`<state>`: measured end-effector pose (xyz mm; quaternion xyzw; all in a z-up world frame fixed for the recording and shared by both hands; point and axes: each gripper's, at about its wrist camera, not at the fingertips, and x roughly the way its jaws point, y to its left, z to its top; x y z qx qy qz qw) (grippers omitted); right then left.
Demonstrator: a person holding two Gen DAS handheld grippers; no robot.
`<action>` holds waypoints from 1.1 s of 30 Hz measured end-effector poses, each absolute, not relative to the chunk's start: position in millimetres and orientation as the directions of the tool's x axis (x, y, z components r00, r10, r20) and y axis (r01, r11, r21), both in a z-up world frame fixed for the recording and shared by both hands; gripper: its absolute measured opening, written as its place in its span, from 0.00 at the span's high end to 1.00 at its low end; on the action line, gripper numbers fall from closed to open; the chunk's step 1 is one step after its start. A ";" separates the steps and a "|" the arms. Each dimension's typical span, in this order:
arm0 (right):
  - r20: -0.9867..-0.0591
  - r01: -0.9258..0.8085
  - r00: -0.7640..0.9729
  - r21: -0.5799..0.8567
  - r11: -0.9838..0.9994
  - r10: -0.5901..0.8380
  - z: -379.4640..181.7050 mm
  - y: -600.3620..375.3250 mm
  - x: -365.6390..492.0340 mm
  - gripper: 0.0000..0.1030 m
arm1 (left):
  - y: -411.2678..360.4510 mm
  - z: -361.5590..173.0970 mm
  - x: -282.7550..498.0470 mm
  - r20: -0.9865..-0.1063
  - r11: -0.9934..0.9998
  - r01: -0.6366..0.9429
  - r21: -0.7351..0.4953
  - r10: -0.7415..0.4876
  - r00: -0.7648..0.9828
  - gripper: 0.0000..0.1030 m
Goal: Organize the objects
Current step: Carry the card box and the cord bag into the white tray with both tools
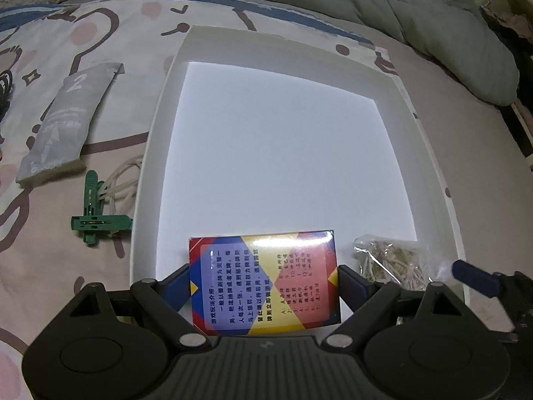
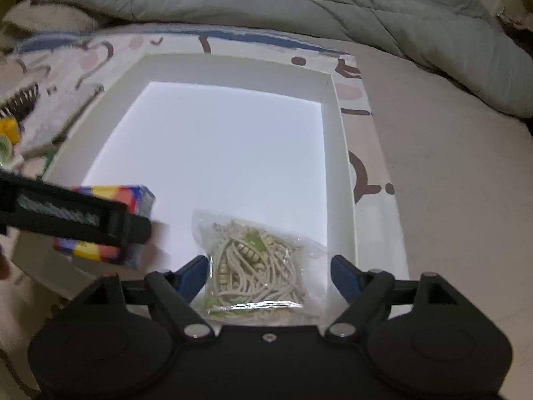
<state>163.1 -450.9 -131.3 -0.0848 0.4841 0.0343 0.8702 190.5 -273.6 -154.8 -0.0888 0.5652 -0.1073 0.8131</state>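
Note:
A white shallow tray (image 1: 160, 153) (image 2: 336, 153) lies on a patterned bedsheet. My left gripper (image 1: 264, 271) is shut on a red, blue and yellow card box (image 1: 263, 276) at the tray's near edge, with a pad pressing on each long side. In the right wrist view the card box (image 2: 133, 200) shows at the left, partly behind one of the left gripper's fingers (image 2: 83, 213). My right gripper (image 2: 268, 261) is open around a clear bag of cream cords (image 2: 256, 266) lying in the tray's near right corner, with gaps on both sides. The bag (image 1: 389, 263) also shows beside the box.
Left of the tray lie a grey sachet marked 2 (image 1: 63, 126), green plastic clips (image 1: 93, 213) and a cream cord (image 1: 123, 183). A grey-green quilt (image 1: 366, 0) is bunched along the far side. A yellow object (image 2: 8, 130) sits at the far left.

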 end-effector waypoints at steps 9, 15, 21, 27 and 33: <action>-0.811 -0.129 0.583 -0.034 0.991 0.049 -104.5 -470.9 152.3 0.24 | -279.9 -157.6 189.0 -0.911 0.966 0.054 -0.253 -0.257 0.323 0.13; -0.806 -0.071 0.590 -0.007 0.997 0.036 -99.2 -482.7 151.7 0.26 | -281.8 -159.1 185.1 -0.918 0.961 0.062 -0.270 -0.276 0.286 0.12; -0.808 -0.059 0.588 -0.008 0.998 0.028 -98.9 -482.6 149.2 0.26 | -281.0 -158.3 182.2 -0.916 0.956 0.049 -0.290 -0.292 0.276 0.12; -0.814 -0.063 0.581 -0.018 0.998 0.023 -99.1 -481.6 148.3 0.26 | -279.8 -142.8 178.5 -0.909 0.963 0.080 -0.259 -0.271 0.318 0.12; -0.804 -0.024 0.594 0.003 1.000 0.017 -90.9 -481.7 145.7 0.25 | -270.6 -119.0 175.0 -0.896 0.970 0.117 -0.213 -0.242 0.373 0.12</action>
